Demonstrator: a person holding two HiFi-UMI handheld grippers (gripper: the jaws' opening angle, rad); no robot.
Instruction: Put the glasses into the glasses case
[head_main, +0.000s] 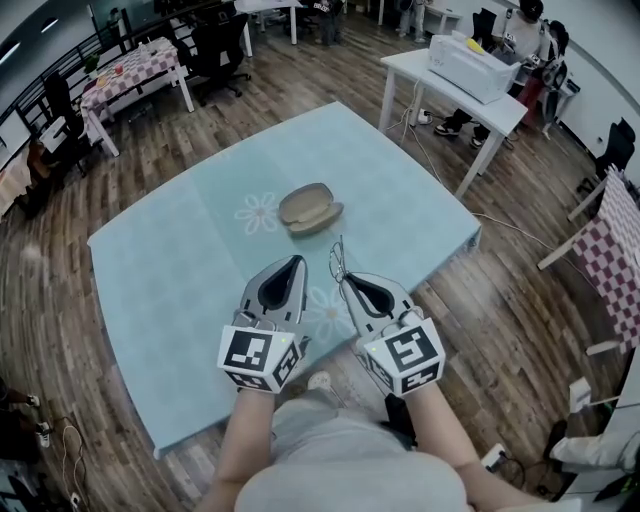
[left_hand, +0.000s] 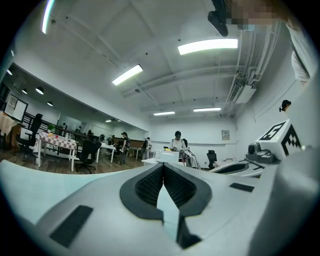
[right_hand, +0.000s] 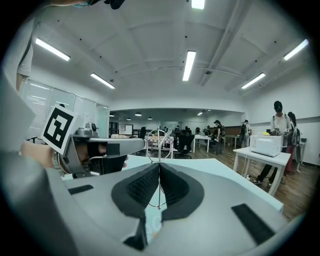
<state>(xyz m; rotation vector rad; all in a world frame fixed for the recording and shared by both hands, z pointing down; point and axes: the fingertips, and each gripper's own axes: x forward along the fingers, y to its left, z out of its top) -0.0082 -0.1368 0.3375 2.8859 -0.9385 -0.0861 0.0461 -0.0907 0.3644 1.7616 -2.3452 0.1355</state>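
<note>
A pale blue surface (head_main: 180, 270) printed with faint white flowers fills the middle of the head view, set on a wood-plank floor (head_main: 520, 300). At 2 o'clock from it stands a white table (head_main: 420, 70) carrying a white box-shaped machine (head_main: 470, 65), and well off at 10 o'clock is a table with a checked cloth (head_main: 130, 70).

The two grippers are side by side over the near edge of the surface, close together but apart, each topped by its marker cube. The left gripper (head_main: 297, 262) is clenched on nothing: in its own view the jaws of the left gripper (left_hand: 163, 167) meet at the tips with only blue surface showing behind them. The right gripper (head_main: 343, 280) is clamped on the glasses.

The tan glasses case (head_main: 310, 208) lies near the middle of the surface with its lid down, at 12 o'clock from the left gripper and 11 o'clock from the right, clear of both.

The glasses (head_main: 336, 256) are thin wire frames, standing up from the right gripper's tips toward 12 o'clock. In the right gripper view the wire (right_hand: 159, 145) runs upright between the closed pads of the right gripper (right_hand: 159, 167).
</note>
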